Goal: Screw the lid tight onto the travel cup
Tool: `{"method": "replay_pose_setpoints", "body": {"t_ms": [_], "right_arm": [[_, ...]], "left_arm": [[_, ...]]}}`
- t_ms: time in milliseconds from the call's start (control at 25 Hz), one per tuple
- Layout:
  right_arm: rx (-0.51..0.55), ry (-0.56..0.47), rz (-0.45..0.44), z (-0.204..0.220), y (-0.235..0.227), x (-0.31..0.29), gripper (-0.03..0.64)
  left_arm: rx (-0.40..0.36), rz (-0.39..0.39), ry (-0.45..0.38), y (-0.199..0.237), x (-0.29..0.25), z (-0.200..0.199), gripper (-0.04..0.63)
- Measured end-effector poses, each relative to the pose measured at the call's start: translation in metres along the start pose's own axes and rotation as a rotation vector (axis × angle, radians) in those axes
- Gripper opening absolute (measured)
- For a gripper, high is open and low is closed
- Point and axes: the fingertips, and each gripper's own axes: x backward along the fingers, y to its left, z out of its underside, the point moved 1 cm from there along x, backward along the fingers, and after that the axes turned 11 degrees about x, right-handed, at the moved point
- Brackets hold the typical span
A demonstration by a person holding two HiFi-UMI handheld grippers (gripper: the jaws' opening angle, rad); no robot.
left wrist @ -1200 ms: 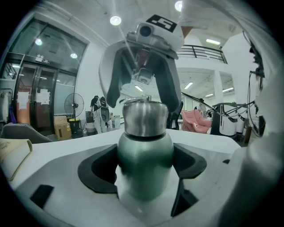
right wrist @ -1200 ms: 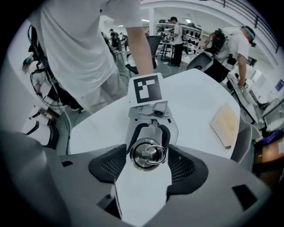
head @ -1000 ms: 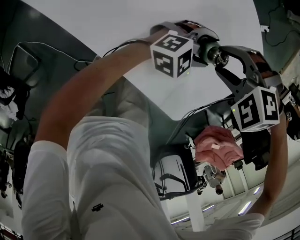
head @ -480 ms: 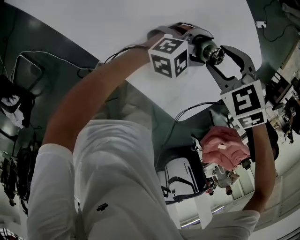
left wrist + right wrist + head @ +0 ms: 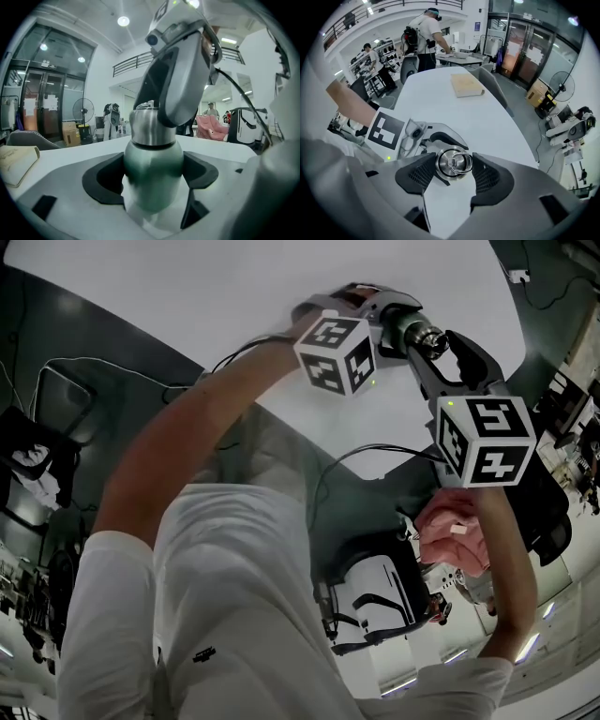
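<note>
The travel cup (image 5: 152,173) has a green body and a steel lid (image 5: 149,127). It sits between the black pads of my left gripper (image 5: 152,190), which press on its sides, so that gripper is shut on it. My right gripper (image 5: 453,169) comes down over the top. Its ribbed pads (image 5: 418,174) touch both sides of the round steel lid (image 5: 453,162), which has a ring on top. In the head view both grippers meet over the white table, the left gripper (image 5: 398,320) holding the cup (image 5: 424,335) and the right gripper (image 5: 448,352) just right of it.
A white table (image 5: 454,101) lies under the cup, with a beige box (image 5: 466,84) farther along it. Chairs (image 5: 494,91) stand at its side. People (image 5: 425,35) work at benches behind. A pink cloth (image 5: 455,535) and a white case (image 5: 375,592) lie on the floor.
My right gripper has turned around the lid, its marker cube swinging from the right side to face upward. The left gripper and the cup have held nearly still.
</note>
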Motion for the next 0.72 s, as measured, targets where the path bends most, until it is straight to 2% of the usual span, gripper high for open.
{"method": "replay_pose_setpoints", "body": {"t_ms": [120,200,280,480,560,600,720], "right_arm": [[0.038,0.000,-0.048,0.003,0.002,0.001,0.237],[0.086,0.016,-0.090,0.006,0.006,0.003,0.276],[0.139,0.026,-0.103,0.005,0.007,0.005,0.276],[0.360,0.047,-0.112,-0.004,0.006,0.016,0.276],[0.525,0.077,-0.162,-0.006,0.012,0.020,0.276],[0.646,0.097,-0.197,-0.006,0.016,0.020,0.276],[1.091,0.108,-0.249,-0.003,0.018,0.019,0.276]], "left_arm": [[0.006,0.007,0.000,-0.001,-0.003,-0.002,0.367],[0.005,0.010,-0.002,-0.001,-0.004,-0.003,0.367],[0.005,0.011,-0.003,0.000,-0.003,-0.003,0.367],[0.005,0.015,-0.004,-0.002,0.001,-0.001,0.367],[0.006,0.017,-0.006,-0.002,0.003,0.001,0.367],[0.006,0.017,-0.006,-0.001,0.004,0.001,0.367],[0.007,0.022,-0.003,0.001,0.003,-0.001,0.367]]}}
